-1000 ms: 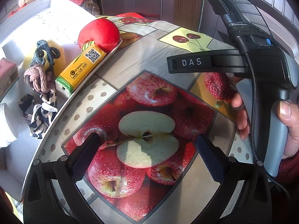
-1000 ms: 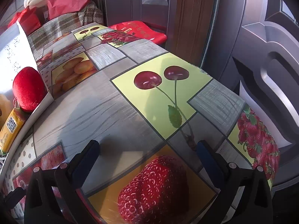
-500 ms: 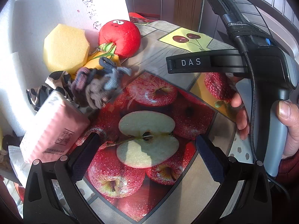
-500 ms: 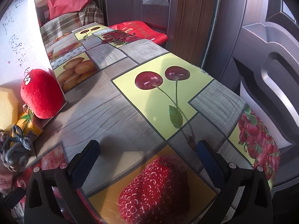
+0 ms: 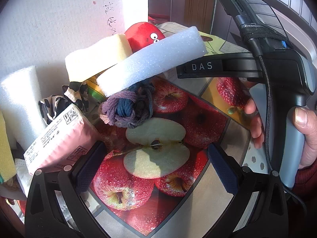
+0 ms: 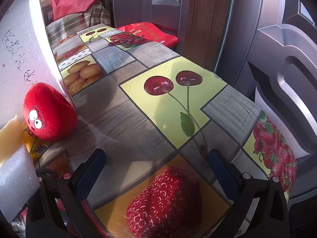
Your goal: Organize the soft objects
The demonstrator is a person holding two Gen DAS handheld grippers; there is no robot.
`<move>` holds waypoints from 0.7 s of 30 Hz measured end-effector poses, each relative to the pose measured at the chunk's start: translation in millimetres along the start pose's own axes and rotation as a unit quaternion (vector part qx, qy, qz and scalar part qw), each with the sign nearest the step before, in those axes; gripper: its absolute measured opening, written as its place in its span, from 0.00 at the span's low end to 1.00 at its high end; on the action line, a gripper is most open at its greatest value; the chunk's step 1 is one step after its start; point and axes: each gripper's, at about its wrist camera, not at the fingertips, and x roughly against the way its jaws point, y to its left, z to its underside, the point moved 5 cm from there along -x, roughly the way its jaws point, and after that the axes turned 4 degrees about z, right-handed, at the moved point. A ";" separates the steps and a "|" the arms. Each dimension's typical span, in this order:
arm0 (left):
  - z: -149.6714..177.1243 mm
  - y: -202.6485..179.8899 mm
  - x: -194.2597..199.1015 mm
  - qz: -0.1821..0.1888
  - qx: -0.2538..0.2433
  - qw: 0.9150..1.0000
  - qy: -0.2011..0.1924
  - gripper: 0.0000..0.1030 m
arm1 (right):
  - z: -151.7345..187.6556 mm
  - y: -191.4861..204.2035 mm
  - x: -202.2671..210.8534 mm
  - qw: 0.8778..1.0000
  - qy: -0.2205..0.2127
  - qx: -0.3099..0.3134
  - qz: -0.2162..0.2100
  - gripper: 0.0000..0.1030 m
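A heap of soft objects spills from a tipped white foam box [image 5: 49,25] onto the fruit-print table: a white foam slab [image 5: 150,59], a yellow sponge [image 5: 95,59], a red plush toy [image 5: 143,35], a tangle of purple and blue hair ties [image 5: 126,109], a black-and-white fabric piece [image 5: 65,97] and a pink tissue pack [image 5: 57,140]. My left gripper [image 5: 156,164] is open and empty over the apple print, just right of the pack. My right gripper [image 6: 156,170] is open and empty over the strawberry print; the plush [image 6: 47,113] lies to its left.
The tablecloth [image 6: 178,103] runs to an edge at the right, beside a dark door [image 6: 277,59]. A red bag [image 6: 150,33] and a plaid cushion [image 6: 79,21] lie beyond the far end. A yellow packet [image 6: 37,148] sits under the plush. A white foam block [image 5: 17,103] stands at left.
The foam box has tipped upright and its contents have slid out onto the table toward my left gripper. The foam slab has dropped on top of the heap. Both grippers have stayed still.
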 end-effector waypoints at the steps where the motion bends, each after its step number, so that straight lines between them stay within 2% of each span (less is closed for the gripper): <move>1: 0.1 0.0 0.1 0.000 0.000 1.000 0.000 0.99 | 0.1 -0.2 0.0 1.000 0.000 0.000 0.000 1.00; 21: -2.5 -0.4 -0.1 0.000 0.000 1.000 0.000 1.00 | -0.4 0.7 -0.5 1.000 0.000 0.000 0.001 1.00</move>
